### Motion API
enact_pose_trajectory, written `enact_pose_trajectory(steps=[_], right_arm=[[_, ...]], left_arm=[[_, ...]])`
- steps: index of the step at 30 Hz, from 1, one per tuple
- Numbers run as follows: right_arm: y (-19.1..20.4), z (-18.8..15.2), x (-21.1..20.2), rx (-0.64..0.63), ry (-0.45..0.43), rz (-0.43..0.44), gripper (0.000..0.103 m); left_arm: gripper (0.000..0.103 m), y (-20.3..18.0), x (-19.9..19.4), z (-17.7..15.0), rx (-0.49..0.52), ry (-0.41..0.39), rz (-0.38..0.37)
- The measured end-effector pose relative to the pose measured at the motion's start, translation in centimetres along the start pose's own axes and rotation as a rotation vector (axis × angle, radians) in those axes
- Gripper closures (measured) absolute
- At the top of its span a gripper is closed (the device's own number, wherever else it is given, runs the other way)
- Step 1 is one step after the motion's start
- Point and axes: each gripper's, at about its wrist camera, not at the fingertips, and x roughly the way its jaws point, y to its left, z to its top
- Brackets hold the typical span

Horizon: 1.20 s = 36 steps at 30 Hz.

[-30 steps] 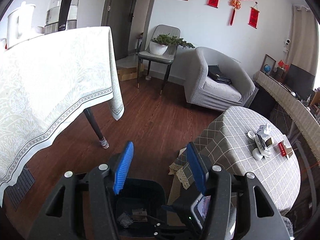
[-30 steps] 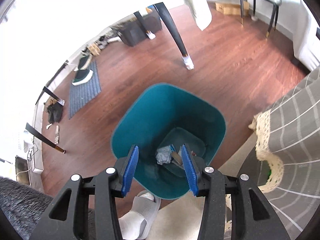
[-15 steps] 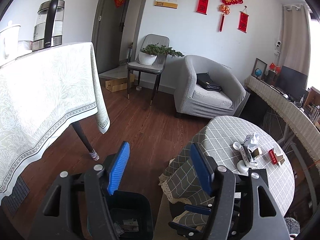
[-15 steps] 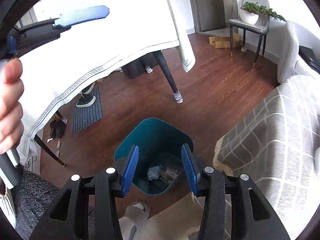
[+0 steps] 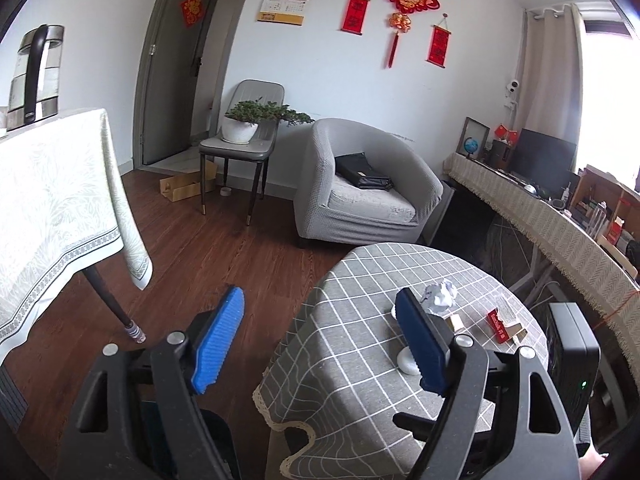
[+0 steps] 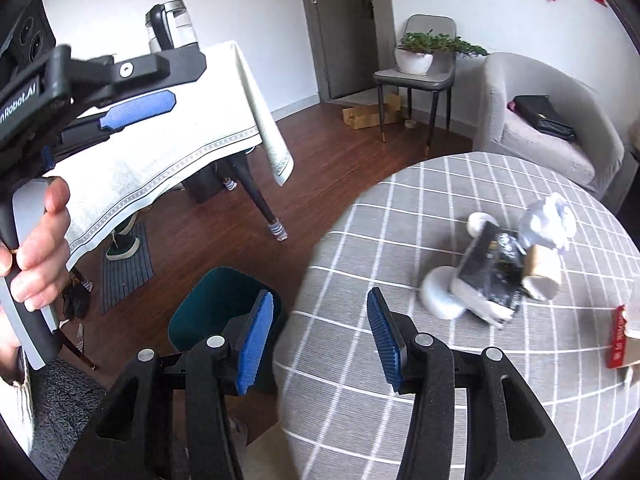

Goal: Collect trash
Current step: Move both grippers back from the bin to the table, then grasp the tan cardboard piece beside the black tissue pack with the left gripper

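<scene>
A round table with a grey checked cloth (image 6: 400,360) holds trash: a crumpled white paper ball (image 6: 550,220), a black packet (image 6: 492,268), a brown cardboard piece (image 6: 542,268), white round lumps (image 6: 438,294) and a red box (image 6: 618,338). The paper ball (image 5: 442,296) and the red box (image 5: 498,326) also show in the left wrist view. A teal bin (image 6: 212,304) stands on the floor left of the table. My right gripper (image 6: 318,338) is open and empty over the table's near left edge. My left gripper (image 5: 320,340) is open and empty, raised above the table edge.
A table with a white cloth (image 5: 48,200) and a kettle (image 5: 34,76) stands to the left. A grey armchair (image 5: 360,196) and a chair with a plant (image 5: 244,140) stand at the back. A long sideboard (image 5: 540,216) runs along the right. The left gripper shows at upper left in the right wrist view (image 6: 136,106).
Both grippers have risen and swung from over the teal bin to the round table. The trash on the table has come into closer view. Both stay open and empty.
</scene>
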Motion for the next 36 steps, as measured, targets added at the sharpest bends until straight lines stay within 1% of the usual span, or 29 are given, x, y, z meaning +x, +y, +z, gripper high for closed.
enact_pose_trajectory(steps=[6,14,21,26,30,32,36], right_arm=[[-4.6,-1.2,-2.4,0.072,-0.035,-0.07,0.05],[-9.0,-3.2,-5.3,0.144,-0.053,-0.13,0.044],[-12.0,-4.8,-7.2,0.199,-0.059,-0.184,0.039],[-13.6,-5.7,-8.4,0.224,-0.068,-0.203,0.039],[-14.5,-6.3,-9.1,0.24,-0.073,-0.213,0.038],[-15.0,-6.6,-9.4,0.25,-0.076,-0.222,0.038],[-16.6,-7.4,-10.3,0.282,-0.082,-0.239,0.037]], left_arm=[[0.02,-4.5,3.0,-0.7,0.08,0.035,-0.055],[0.02,-8.3,6.3,-1.7,0.118,0.085,-0.098],[0.018,-11.2,8.7,-2.6,0.149,0.13,-0.13],[0.018,-13.2,10.7,-3.4,0.171,0.168,-0.139],[0.019,-14.0,12.7,-4.1,0.156,0.212,-0.143],[0.021,-14.2,13.6,-4.3,0.143,0.225,-0.147],[0.022,-15.1,14.8,-4.7,0.172,0.233,-0.12]])
